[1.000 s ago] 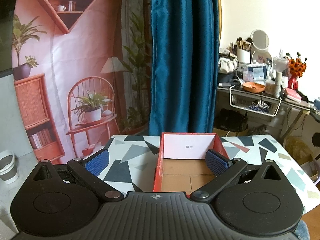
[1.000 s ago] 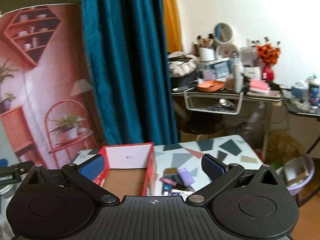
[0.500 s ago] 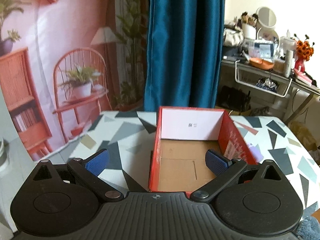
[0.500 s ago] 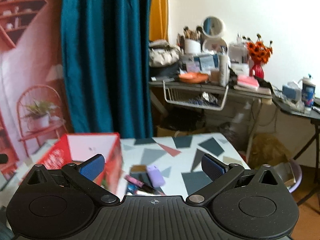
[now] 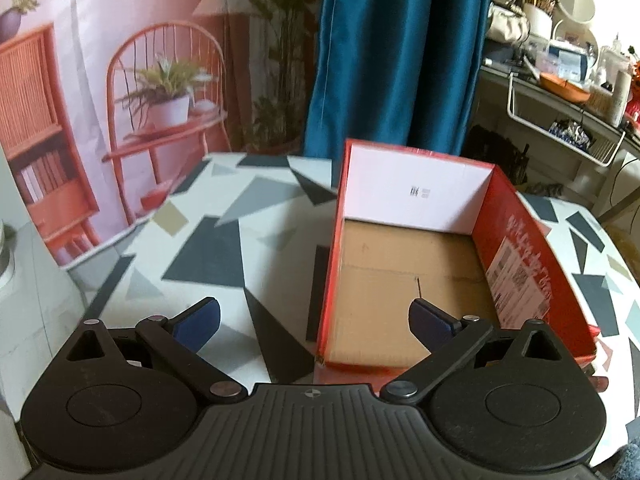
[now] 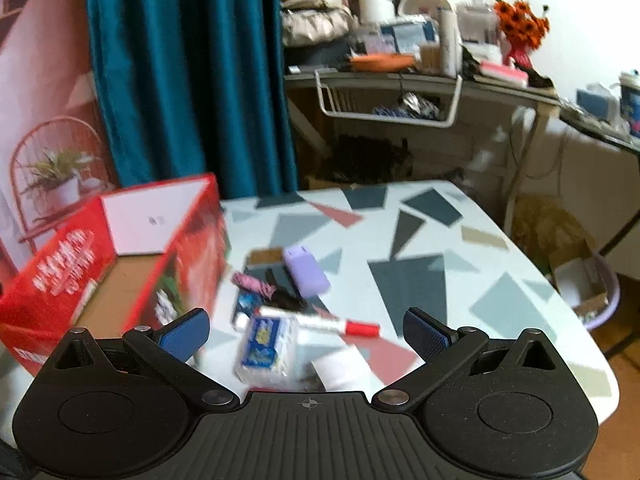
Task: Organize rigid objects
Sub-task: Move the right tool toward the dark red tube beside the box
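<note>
An open red cardboard box [image 5: 516, 248] with a bare brown floor stands on the patterned table; it also shows at the left of the right wrist view [image 6: 76, 264]. My left gripper [image 5: 314, 326] is open and empty, above the box's near left wall. My right gripper [image 6: 306, 330] is open and empty above a pile of small items: a clear packet with a blue and yellow label [image 6: 266, 346], a white marker with a red cap [image 6: 320, 324], a lilac case [image 6: 306, 272], a pink patterned item [image 6: 252, 283] and dark pieces [image 6: 280, 292].
The table [image 6: 416, 280] has a white top with grey, black and red shapes; its right edge drops to the floor. A blue curtain [image 5: 400, 52] hangs behind. A cluttered desk with a wire basket [image 6: 388, 96] stands at the back right. A lilac bin [image 6: 588, 292] sits on the floor.
Both grippers have tilted down and moved closer to the table. The box now fills more of the left view; the pile of items now lies between the right fingers.
</note>
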{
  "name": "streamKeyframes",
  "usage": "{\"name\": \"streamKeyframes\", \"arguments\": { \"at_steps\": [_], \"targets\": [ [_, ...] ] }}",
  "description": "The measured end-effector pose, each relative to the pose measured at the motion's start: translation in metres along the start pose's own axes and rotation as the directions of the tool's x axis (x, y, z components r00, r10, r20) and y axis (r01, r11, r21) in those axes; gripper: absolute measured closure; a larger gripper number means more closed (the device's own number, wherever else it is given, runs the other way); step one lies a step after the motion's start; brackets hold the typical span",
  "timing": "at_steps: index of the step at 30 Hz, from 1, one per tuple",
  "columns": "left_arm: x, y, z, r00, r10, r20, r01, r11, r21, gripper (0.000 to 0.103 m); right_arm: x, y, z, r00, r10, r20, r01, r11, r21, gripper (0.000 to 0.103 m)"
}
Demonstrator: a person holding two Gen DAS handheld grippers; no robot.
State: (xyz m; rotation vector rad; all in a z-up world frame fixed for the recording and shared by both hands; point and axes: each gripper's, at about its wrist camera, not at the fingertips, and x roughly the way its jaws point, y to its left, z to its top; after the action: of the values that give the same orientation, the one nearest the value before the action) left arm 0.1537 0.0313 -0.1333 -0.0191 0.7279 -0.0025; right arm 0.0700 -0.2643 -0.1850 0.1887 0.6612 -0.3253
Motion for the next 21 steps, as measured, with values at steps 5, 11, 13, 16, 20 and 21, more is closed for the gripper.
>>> {"name": "streamKeyframes", "arguments": {
  "at_steps": [5, 11, 13, 16, 20, 21],
  "targets": [
    [0.011, 0.009, -0.002, 1.0, 0.015, -0.016, -0.016, 0.999, -0.036, 0.01, 0.02, 0.0, -0.022, 0.997, -0.031, -0.067, 0.031, 1.0, -0.005, 0.0],
    [0.019, 0.013, 0.0, 1.0, 0.011, -0.016, -0.012, 0.999, -0.05, 0.012, 0.04, -0.007, -0.03, 0.989, -0.024, -0.144, 0.032, 0.998, 0.049, 0.0],
    [0.023, 0.012, 0.0, 1.0, 0.005, -0.024, -0.006, 0.999, -0.046, 0.012, 0.047, -0.007, -0.034, 0.985, -0.022, -0.172, 0.032, 0.998, 0.056, 0.0],
    [0.029, 0.01, 0.001, 0.999, -0.002, -0.039, 0.001, 0.999, -0.036, 0.014, 0.055, -0.005, -0.037, 0.98, -0.02, -0.198, 0.032, 0.998, 0.055, 0.0],
    [0.038, 0.01, 0.002, 0.998, -0.007, -0.056, 0.005, 0.999, -0.033, 0.018, 0.064, -0.004, -0.038, 0.975, -0.02, -0.219, 0.033, 0.998, 0.058, 0.0],
    [0.041, 0.009, 0.003, 0.998, -0.006, -0.064, 0.004, 1.0, -0.029, 0.021, 0.066, -0.004, -0.039, 0.974, -0.018, -0.228, 0.032, 0.998, 0.062, 0.0]
  ]
}}
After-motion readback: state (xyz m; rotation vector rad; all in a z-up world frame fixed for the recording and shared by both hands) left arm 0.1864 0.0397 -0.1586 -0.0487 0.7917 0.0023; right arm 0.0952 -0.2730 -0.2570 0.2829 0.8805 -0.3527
